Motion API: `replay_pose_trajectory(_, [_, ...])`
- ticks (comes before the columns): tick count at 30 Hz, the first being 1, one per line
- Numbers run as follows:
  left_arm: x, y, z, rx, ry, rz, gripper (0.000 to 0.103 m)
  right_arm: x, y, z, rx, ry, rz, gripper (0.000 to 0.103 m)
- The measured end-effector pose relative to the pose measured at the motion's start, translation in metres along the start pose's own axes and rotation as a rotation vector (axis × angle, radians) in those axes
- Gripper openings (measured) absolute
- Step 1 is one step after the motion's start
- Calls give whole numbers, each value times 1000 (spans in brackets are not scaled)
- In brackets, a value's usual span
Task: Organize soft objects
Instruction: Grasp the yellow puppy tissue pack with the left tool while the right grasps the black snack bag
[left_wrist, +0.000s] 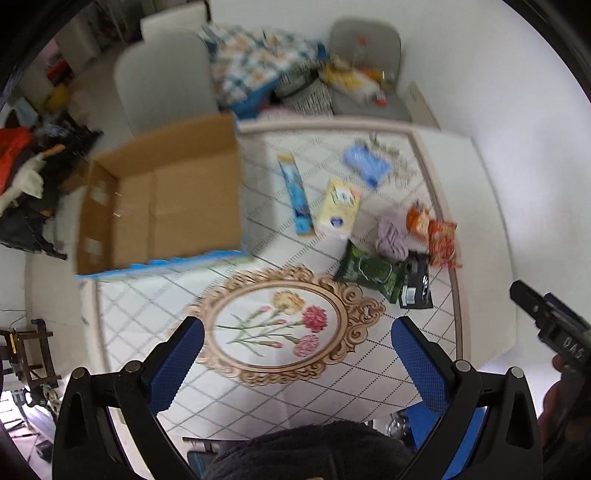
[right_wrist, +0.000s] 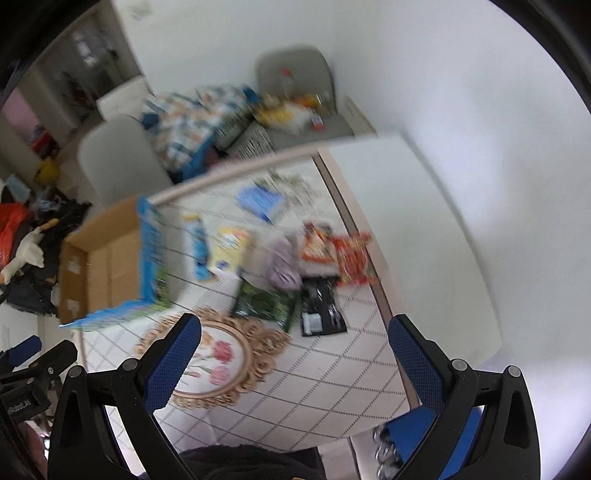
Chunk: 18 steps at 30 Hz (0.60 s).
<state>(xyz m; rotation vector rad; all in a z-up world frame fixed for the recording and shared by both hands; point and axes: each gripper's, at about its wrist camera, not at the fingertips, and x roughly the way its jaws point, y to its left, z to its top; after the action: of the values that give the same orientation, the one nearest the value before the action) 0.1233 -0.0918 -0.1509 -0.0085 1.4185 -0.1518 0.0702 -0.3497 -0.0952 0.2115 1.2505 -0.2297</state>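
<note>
Left wrist view: both my left tongs (left_wrist: 297, 354) and right tongs (right_wrist: 295, 350) gape wide, holding nothing, above the counter (left_wrist: 332, 380). The soft purple cloth (left_wrist: 391, 236) lies among snack packets; I'd pinch its bunched middle, then carry it to the cardboard box (left_wrist: 159, 199)

The left hand-held gripper (left_wrist: 297, 363) is held above the desk (left_wrist: 332, 384) with its jaws spread wide and nothing between them. An open cardboard box (left_wrist: 162, 206) is seated at the desk's left edge. A yellow tissue pack (left_wrist: 338, 208), a lilac cloth (left_wrist: 391, 234) and a green packet (left_wrist: 369, 271) are grouped to its right.
</note>
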Motion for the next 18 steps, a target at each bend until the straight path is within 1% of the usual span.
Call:
replay_pose_trajectory(1, [18,-6,7,0,33,-6,103,18,-9,0,8,25,2,103])
replay_pose_trajectory(3, [45,-15,20,7,73,-4,103,60,-26,4,33,88,5,103])
replay_pose_trajectory(7, [94,-36,52,46,116,18,101,150,-54,8,84,225,23,103])
replay_pose_trajectory(9, [117,-44,66,75,146,31,85,191,-60,8,95,278,25,103])
replay_pose_trajectory(11, [143,-54,82,98,188,54,75,222,-61,7,100,327,21,101])
replay_pose_trajectory(14, [176,-65,100,128,211,82,75,263,-59,6,99,375,13,100])
replay_pose_trajectory(16, [200,-71,111,155,241,100,75,283,-58,6,105,394,9,96])
replay_pose_trajectory(18, [225,-76,120,175,282,112,75,299,-57,4,111,417,9,88])
